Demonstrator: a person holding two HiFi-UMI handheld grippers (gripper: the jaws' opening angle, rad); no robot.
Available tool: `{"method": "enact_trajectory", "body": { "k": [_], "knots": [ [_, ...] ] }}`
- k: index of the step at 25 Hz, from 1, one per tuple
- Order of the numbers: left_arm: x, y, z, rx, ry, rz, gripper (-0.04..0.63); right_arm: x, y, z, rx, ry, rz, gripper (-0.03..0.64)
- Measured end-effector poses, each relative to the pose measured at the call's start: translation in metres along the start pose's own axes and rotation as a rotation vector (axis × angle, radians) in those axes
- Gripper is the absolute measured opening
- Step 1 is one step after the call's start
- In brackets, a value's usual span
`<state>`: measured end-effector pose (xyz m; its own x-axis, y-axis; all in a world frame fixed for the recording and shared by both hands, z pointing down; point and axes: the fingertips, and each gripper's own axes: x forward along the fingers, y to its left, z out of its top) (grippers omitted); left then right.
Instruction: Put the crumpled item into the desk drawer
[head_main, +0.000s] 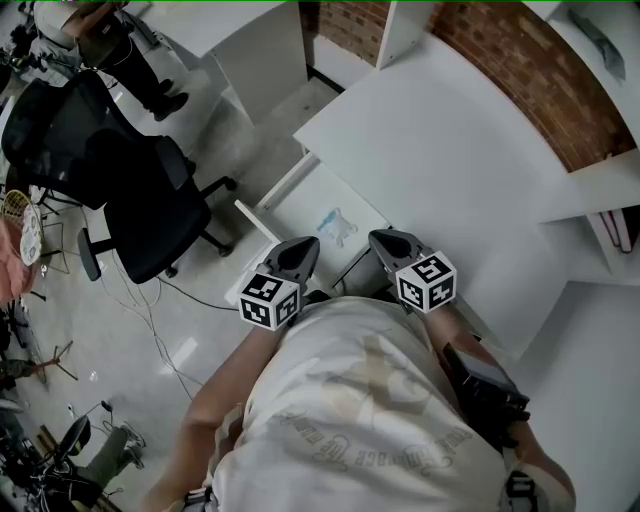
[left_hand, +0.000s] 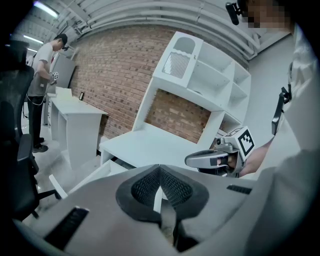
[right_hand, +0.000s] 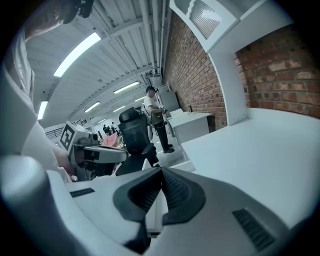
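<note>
In the open desk drawer (head_main: 305, 200) the crumpled item (head_main: 337, 226) lies apart from both tools. The left gripper (head_main: 298, 250) and right gripper (head_main: 388, 243) hover near the drawer's front edge, jaws pressed together and empty, probably because the drop is done and only closing remains.

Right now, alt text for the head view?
From above: a crumpled pale-blue item lies in an open white desk drawer. A person holds the left claw and right claw, both shut and empty, at its near edge.
</note>
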<state>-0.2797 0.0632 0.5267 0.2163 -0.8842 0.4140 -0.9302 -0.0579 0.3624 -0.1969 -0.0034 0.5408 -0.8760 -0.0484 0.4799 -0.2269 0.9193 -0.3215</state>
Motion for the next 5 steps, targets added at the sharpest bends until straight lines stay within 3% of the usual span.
{"method": "enact_trajectory", "body": {
  "k": [5],
  "knots": [
    [0.0023, -0.0014, 0.0001, 0.007, 0.006, -0.003, 0.021, -0.0004, -0.0025, -0.0008, 0.007, 0.0, -0.005, 0.023]
  ]
}}
